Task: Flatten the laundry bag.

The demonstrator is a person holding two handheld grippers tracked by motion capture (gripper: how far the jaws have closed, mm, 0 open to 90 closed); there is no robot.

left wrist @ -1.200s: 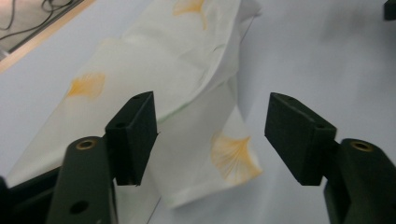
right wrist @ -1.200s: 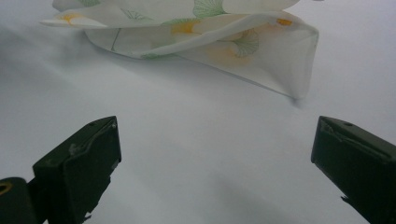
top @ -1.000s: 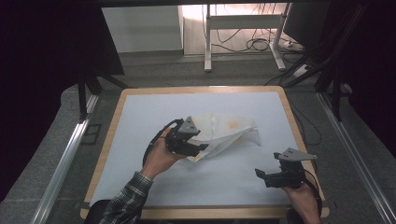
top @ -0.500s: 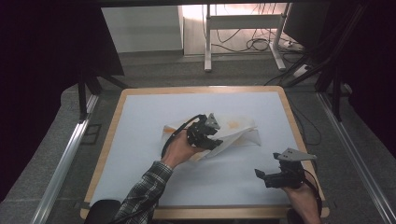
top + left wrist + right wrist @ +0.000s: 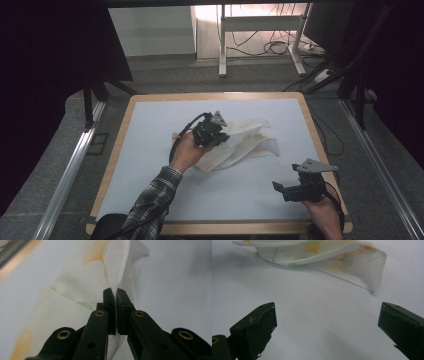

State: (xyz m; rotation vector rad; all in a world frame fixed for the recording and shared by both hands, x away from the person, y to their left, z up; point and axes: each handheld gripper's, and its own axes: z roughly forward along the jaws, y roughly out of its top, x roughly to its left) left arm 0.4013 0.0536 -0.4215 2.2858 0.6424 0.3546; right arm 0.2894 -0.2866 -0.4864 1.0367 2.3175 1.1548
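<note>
Cloth (image 5: 240, 142) lies crumpled near the middle of the pale blue table (image 5: 150, 130), thin and white with yellow and green leaf prints. The left gripper (image 5: 222, 137) is over the cloth's left part, and its jaws have just been closing; in the left gripper view they are pressed together on a raised white fold of the cloth (image 5: 117, 270), which stands up between the tips. The left hand (image 5: 186, 152) holds this gripper from behind, with the forearm in a checked sleeve (image 5: 152, 205) reaching diagonally from the bottom edge toward the centre. The right gripper (image 5: 280, 189) is low near the front right corner of the table, well apart from the cloth, held by the right hand (image 5: 322, 207). Its jaws stand wide apart with nothing between them, pointing toward the cloth (image 5: 324, 257) across bare table.
</note>
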